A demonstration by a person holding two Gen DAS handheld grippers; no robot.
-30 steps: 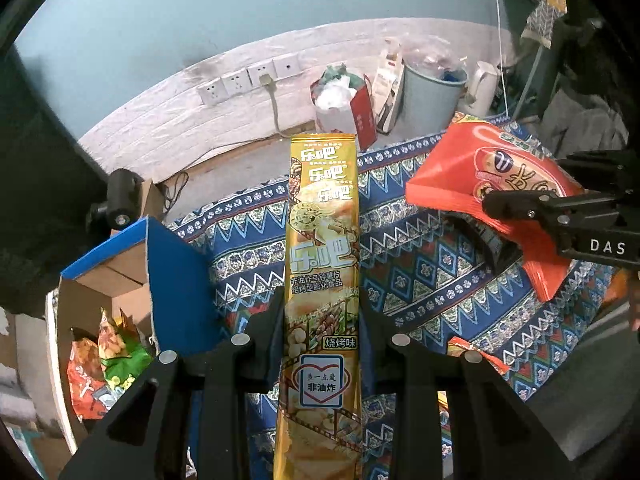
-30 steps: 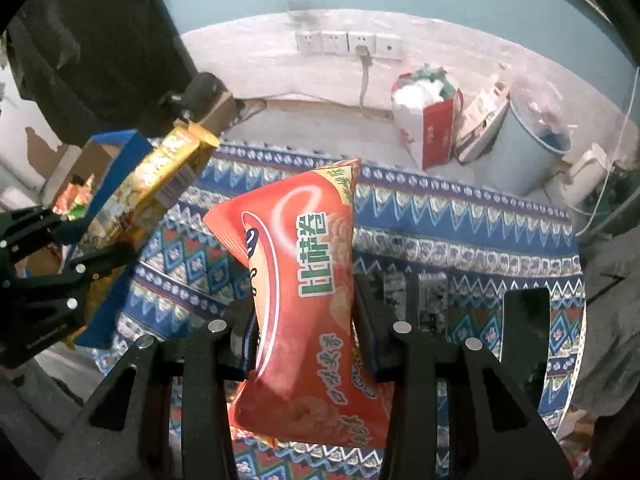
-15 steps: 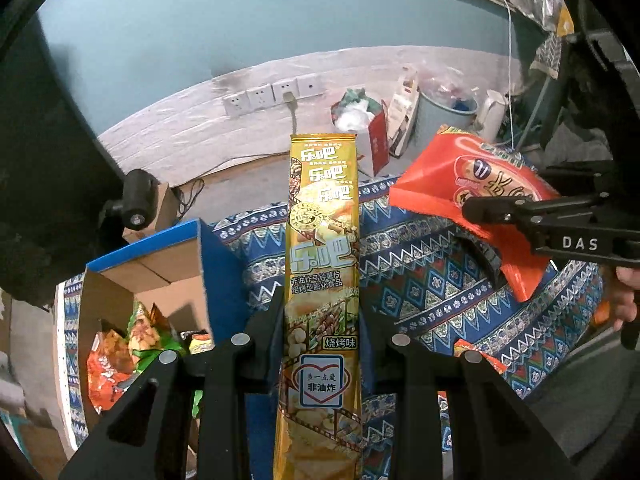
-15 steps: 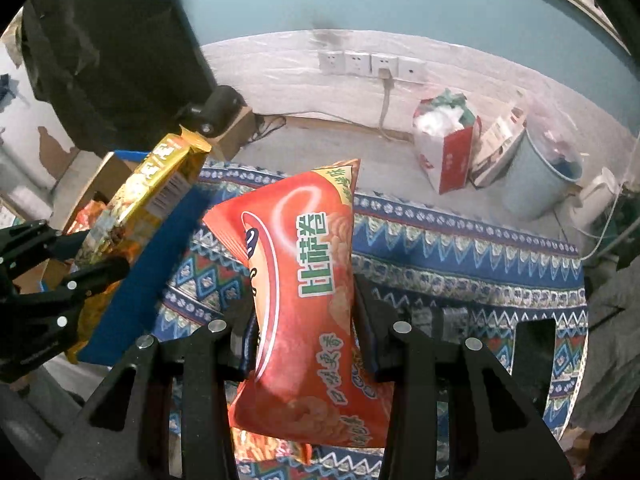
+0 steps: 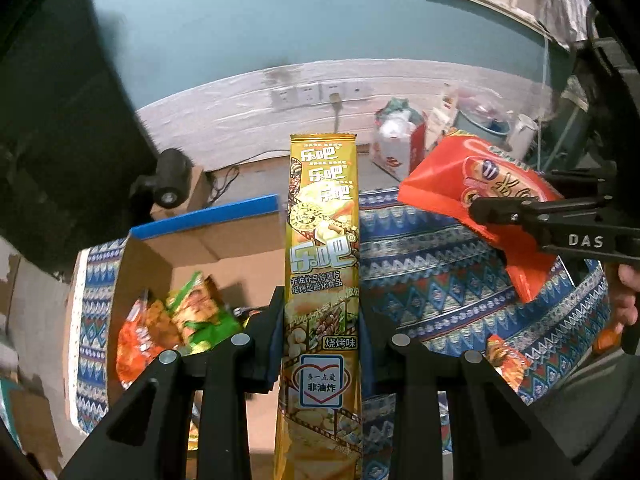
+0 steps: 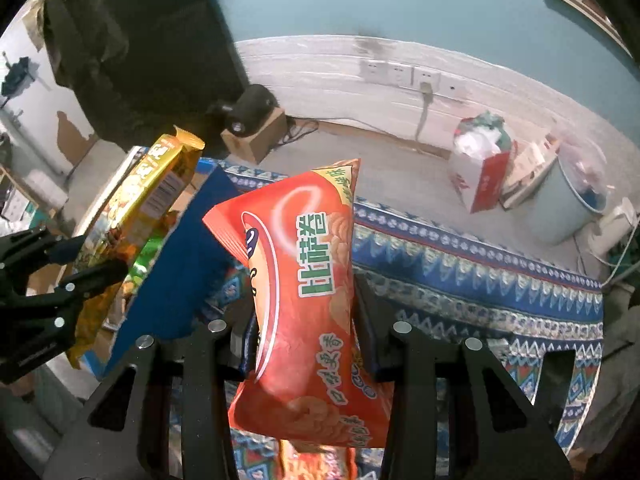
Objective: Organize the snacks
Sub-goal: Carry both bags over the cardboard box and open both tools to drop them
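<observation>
The left gripper (image 5: 322, 332) was clamped on the tall yellow snack pack (image 5: 322, 264), upright at the centre of the left wrist frame; the right gripper (image 6: 304, 320) pinched the red chip bag (image 6: 304, 292), centre of the right wrist frame. Over the last second the cardboard box (image 5: 224, 240) slid from the lower left edge toward the middle of the left view, so that its open interior and the packets (image 5: 180, 320) inside now lay just left of the yellow pack; the patterned cloth (image 5: 432, 272) filled the right half. That shift suggested both snacks were being carried toward the box; the yellow pack looked closest to a drop, the red bag trailing at the right.
</observation>
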